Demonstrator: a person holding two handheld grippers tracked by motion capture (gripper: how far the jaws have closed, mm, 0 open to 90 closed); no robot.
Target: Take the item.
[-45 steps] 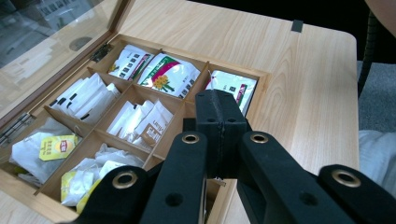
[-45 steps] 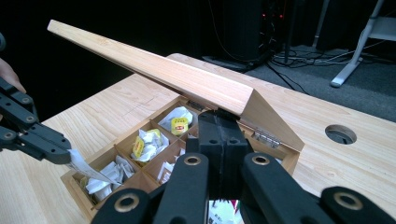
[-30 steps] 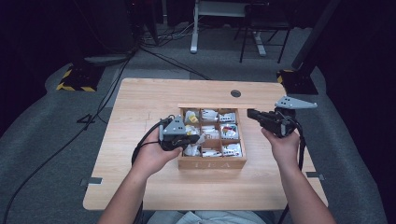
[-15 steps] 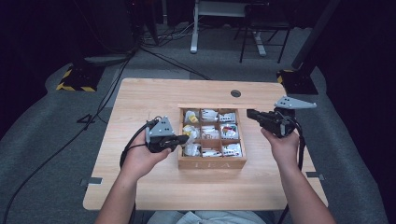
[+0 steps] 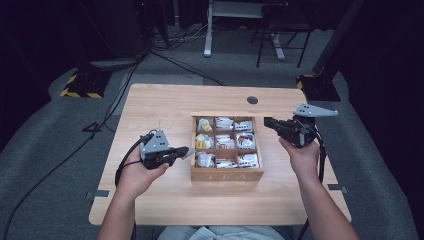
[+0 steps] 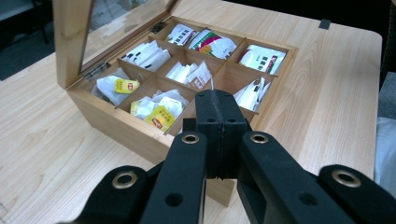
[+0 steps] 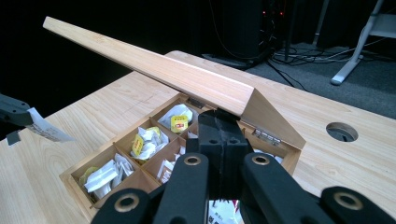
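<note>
Grippers: left gripper pinching a white tea bag over bare light-wood tabletop beside the wooden compartmented tea box; right gripper closed, empty.

Open wooden tea box, prob. white tea bag lifted

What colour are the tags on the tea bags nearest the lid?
Yellow tags; the left gripper view shows them best.

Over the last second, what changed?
The left gripper pulled back left from over the tea box to beside it, carrying a white tea bag pinched in its fingers. The right gripper stayed put at the box's right edge, shut; the lid stayed open.
</note>
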